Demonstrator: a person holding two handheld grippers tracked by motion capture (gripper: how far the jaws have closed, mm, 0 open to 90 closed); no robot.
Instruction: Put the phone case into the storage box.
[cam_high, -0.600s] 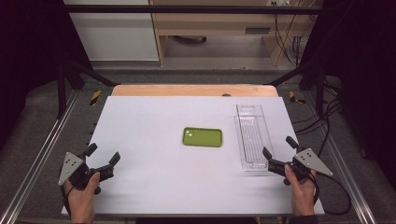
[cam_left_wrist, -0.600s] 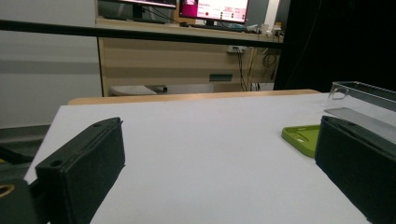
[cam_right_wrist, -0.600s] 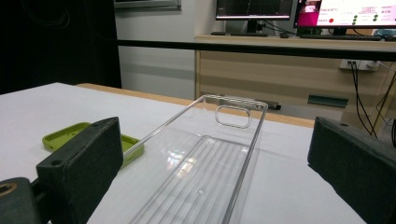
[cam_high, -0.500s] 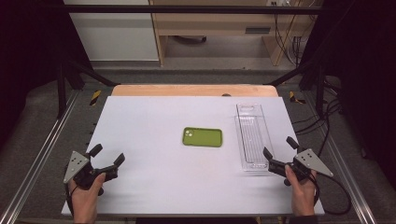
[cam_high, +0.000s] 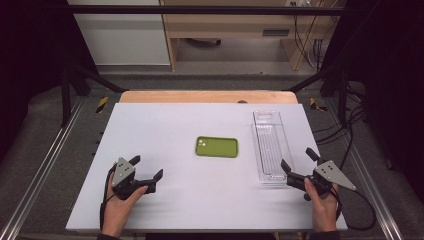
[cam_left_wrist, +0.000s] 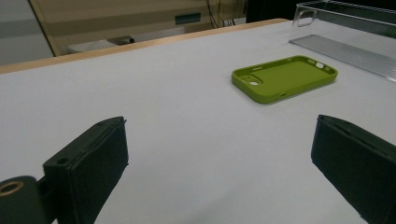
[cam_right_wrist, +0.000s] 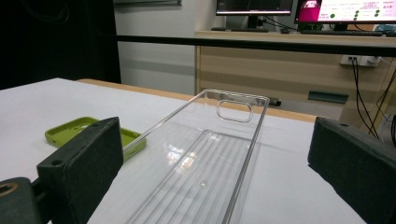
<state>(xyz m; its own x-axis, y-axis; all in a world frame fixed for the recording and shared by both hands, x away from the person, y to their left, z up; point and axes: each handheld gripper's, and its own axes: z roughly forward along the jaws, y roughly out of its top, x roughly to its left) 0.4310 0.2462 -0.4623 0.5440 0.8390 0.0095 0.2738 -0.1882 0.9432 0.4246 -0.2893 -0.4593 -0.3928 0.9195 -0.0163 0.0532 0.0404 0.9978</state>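
A green phone case lies open side up at the middle of the white table. To its right stands a long clear plastic tray, empty. My left gripper is open, low over the table near the front left; the case lies ahead and to the right of its jaws. My right gripper is open at the tray's near end, with the tray straight ahead between its jaws and the case partly hidden behind the left jaw.
The table's wooden far edge runs along the back, metal frame rails flank both sides, and cables lie on the floor at the right. A desk with monitors stands beyond the table.
My left gripper has moved to the right along the front of the table, closer to the green case. The right gripper, case and tray have stayed put.
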